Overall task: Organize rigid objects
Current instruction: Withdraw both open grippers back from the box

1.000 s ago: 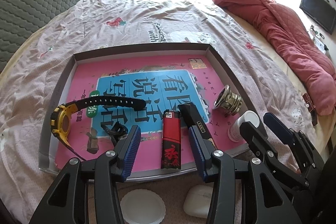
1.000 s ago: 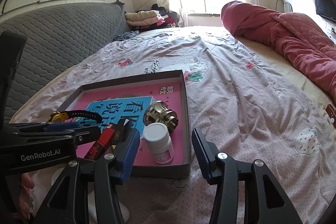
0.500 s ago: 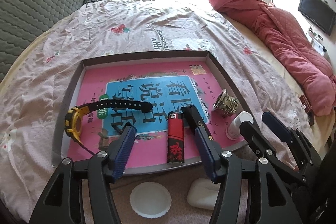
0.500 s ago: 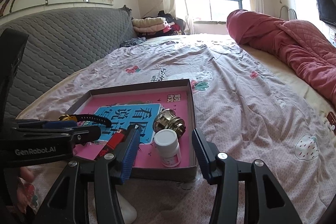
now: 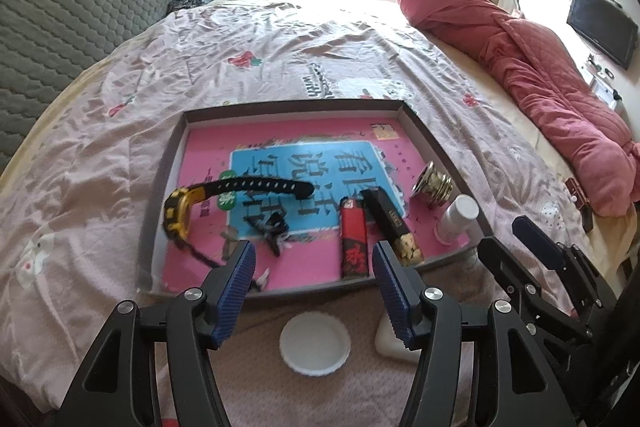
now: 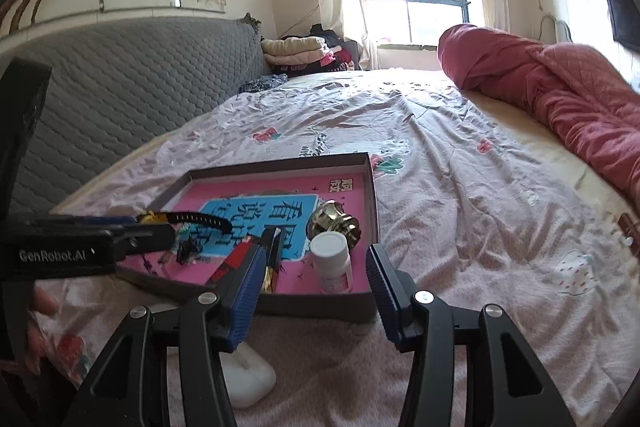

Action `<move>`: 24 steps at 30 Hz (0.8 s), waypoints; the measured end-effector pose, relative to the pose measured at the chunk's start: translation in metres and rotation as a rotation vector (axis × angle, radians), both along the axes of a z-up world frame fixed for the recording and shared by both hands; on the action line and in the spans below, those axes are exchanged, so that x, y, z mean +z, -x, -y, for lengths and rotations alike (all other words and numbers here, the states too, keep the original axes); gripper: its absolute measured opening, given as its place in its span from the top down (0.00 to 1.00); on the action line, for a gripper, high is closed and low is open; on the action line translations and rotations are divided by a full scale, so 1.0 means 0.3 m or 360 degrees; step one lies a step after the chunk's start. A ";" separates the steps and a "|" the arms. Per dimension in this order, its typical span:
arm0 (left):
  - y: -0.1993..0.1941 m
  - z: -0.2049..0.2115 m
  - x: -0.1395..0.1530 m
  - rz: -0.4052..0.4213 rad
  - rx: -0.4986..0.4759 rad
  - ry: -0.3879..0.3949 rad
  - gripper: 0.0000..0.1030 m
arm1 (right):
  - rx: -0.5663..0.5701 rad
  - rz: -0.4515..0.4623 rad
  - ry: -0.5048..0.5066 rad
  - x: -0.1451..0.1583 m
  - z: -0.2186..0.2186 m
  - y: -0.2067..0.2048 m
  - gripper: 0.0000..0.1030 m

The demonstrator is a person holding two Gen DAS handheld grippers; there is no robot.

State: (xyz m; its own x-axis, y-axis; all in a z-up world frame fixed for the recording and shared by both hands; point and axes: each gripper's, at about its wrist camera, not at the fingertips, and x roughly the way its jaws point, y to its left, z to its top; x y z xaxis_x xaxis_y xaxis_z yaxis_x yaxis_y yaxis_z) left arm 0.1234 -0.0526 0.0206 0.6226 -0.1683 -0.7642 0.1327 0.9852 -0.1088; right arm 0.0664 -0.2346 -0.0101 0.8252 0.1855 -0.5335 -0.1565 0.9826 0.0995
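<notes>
Both claws stand apart, empty. The white lid (image 5: 315, 343) lies at bottom centre just below the left claw (image 5: 314, 277), nearer it than the right claw (image 6: 316, 287).

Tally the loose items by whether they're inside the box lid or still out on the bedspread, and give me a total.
In the box lid: 6 (watch, black clip, red lighter, black stick, brass knob, white bottle)
On the bedspread: 2 (white round lid, white case)
Total: 8
</notes>
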 end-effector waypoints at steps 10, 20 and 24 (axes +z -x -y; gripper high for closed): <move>0.076 -0.047 -0.008 -0.0024 0.0009 0.0008 0.39 | 0.0030 -0.0047 0.0003 0.006 -0.041 0.066 0.50; 0.131 -0.037 0.016 0.0004 -0.0011 0.0005 0.39 | -0.0003 -0.0132 -0.0022 0.005 -0.076 0.124 0.50; 0.148 -0.042 0.020 0.0003 -0.0017 0.0006 0.39 | 0.0011 -0.0138 -0.0004 0.009 -0.090 0.147 0.50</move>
State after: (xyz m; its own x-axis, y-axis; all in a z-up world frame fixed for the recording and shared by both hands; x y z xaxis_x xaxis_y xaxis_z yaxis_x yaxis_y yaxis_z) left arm 0.0788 -0.0401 0.0266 0.6222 -0.1779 -0.7623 0.1438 0.9832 -0.1121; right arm 0.0223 -0.2075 -0.0073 0.7747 0.1924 -0.6024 -0.1538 0.9813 0.1157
